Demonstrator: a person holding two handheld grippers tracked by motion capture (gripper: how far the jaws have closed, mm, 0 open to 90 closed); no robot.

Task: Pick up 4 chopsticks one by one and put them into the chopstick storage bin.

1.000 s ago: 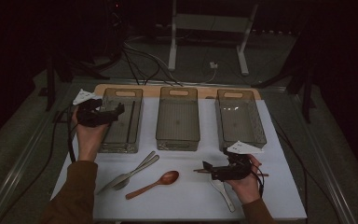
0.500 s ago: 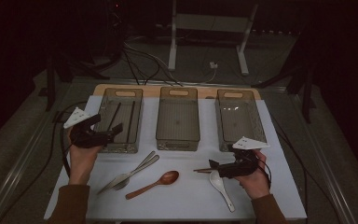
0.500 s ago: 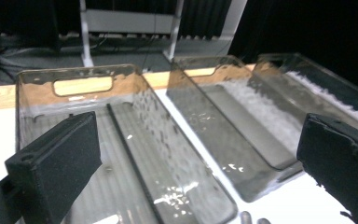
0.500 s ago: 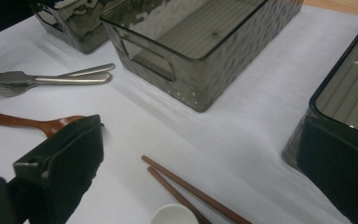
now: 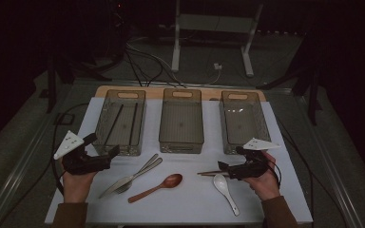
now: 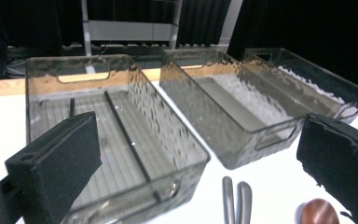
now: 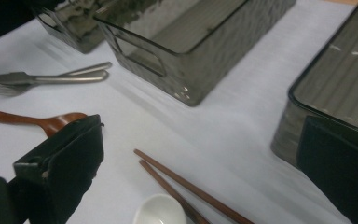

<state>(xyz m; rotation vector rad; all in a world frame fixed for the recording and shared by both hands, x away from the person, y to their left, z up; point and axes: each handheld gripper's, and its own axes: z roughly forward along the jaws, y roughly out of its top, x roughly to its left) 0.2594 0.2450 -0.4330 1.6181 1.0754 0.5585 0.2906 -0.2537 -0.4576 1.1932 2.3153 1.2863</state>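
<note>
chopsticks (image 7: 186, 186), 2 brown ones, lie side by side on the white table (image 5: 275, 142), just ahead of my right gripper (image 5: 225, 168) and between its jaws in the right gripper view. those jaws stand wide apart and hold nothing. the sticks' near ends run under the gripper in the high view, and their free ends point toward the middle of the table. a white spoon (image 5: 225, 190) lies just beside them, its bowl touching or almost touching the sticks; i cannot tell which.

my left gripper (image 5: 111, 153) hovers at the near end of the left bin (image 5: 140, 107), its jaws also wide apart and empty. 2 black chopsticks (image 6: 128, 140) lie lengthwise in that bin. the middle bin (image 5: 181, 142) and the right bin (image 5: 261, 123) stand in a row with it along the far side of the table, each a little apart from its neighbour.

between my hands lie a metal fork and knife (image 5: 133, 175), pressed close together and slanting, and a brown wooden spoon (image 5: 159, 186) just right of them, its bowl toward the brown sticks. my right hand (image 5: 264, 183) sits near the right bin's near corner; my left hand (image 5: 76, 183) sits at the table's left edge, its cable trailing off to the side.
</note>
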